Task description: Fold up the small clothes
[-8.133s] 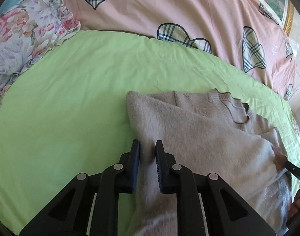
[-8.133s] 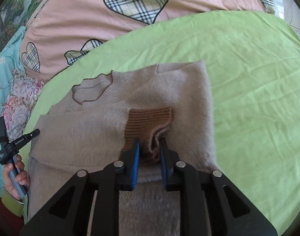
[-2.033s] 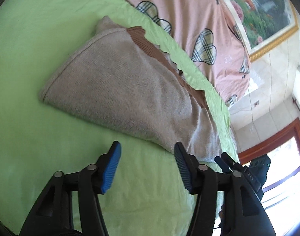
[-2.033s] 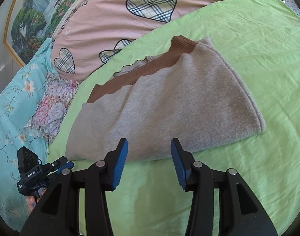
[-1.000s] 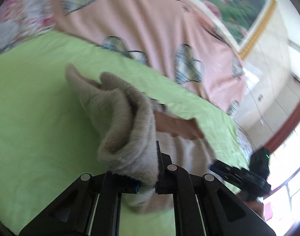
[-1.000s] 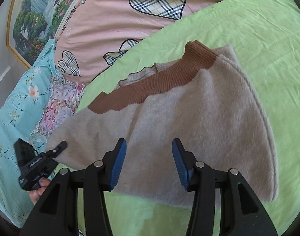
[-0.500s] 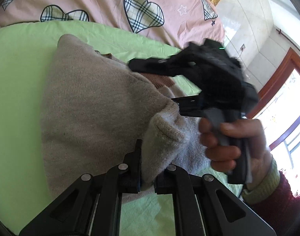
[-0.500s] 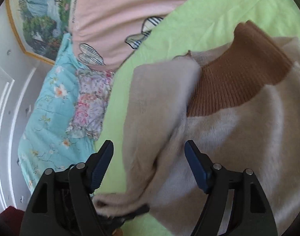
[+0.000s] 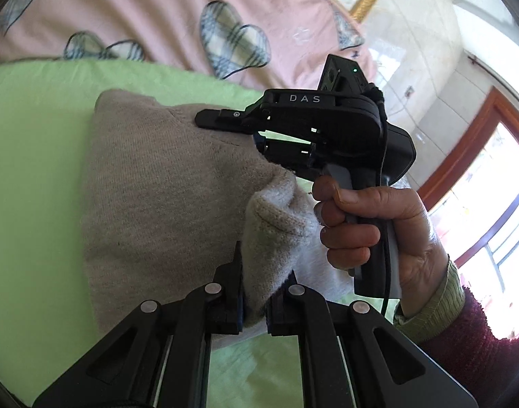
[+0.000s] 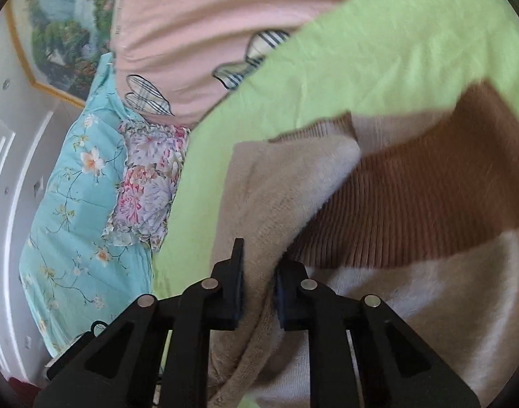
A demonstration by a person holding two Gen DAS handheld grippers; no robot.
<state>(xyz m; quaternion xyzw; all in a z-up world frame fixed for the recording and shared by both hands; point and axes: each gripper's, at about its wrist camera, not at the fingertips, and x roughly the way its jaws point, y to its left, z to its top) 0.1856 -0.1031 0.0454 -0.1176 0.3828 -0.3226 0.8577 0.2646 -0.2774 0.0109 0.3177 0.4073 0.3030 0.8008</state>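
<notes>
A beige knit sweater (image 9: 164, 197) with a brown ribbed hem (image 10: 412, 210) lies folded on the green sheet (image 9: 31, 142). My left gripper (image 9: 256, 292) is shut on a folded edge of the sweater and holds it up over the rest. My right gripper (image 10: 257, 282) is shut on the same folded edge of the sweater (image 10: 286, 183). In the left wrist view the right gripper's body, held by a hand (image 9: 371, 224), sits just right of the fold, its fingers hidden by the cloth.
A pink quilt with plaid hearts (image 9: 157, 17) lies beyond the green sheet. A floral pillow (image 10: 147, 187) and a turquoise cover (image 10: 75, 204) lie to the left in the right wrist view. A window and a wooden frame (image 9: 473, 183) stand at the right.
Both grippers, open near the folded sweater 2 s ago, have closed on its edge: the left first, then the right. The left end has been brought over toward the right.
</notes>
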